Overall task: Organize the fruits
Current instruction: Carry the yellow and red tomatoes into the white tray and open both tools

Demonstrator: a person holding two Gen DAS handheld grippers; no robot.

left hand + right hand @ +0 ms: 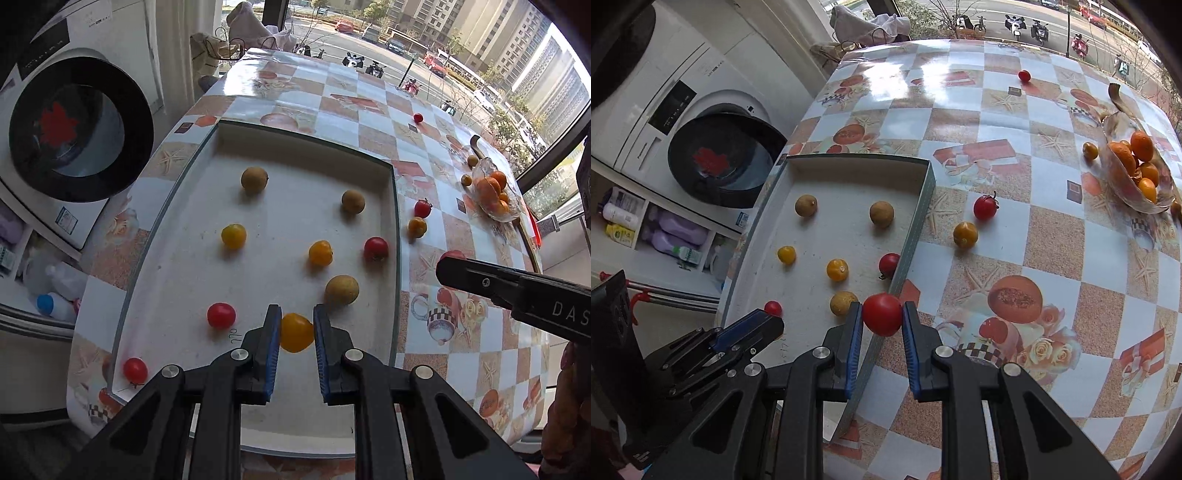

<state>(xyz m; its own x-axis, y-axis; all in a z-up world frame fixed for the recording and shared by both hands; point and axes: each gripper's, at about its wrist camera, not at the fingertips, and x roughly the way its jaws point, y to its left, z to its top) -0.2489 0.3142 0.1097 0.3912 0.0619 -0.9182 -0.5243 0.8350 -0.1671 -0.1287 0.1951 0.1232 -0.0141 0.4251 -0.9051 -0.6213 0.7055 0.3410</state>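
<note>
Left gripper (pixel 295 332) clamped on a yellow fruit (pixel 295 331), low over the white tray (pixel 394 206); right gripper (pixel 882 325) clamped on a red tomato (pixel 882 314), over the tray's near edge; both carried, not yet set down; likely the placing step; next, lower each onto a bare spot by its own colour, then let go; more fruit loose on the desk (pixel 1052 258).
</note>
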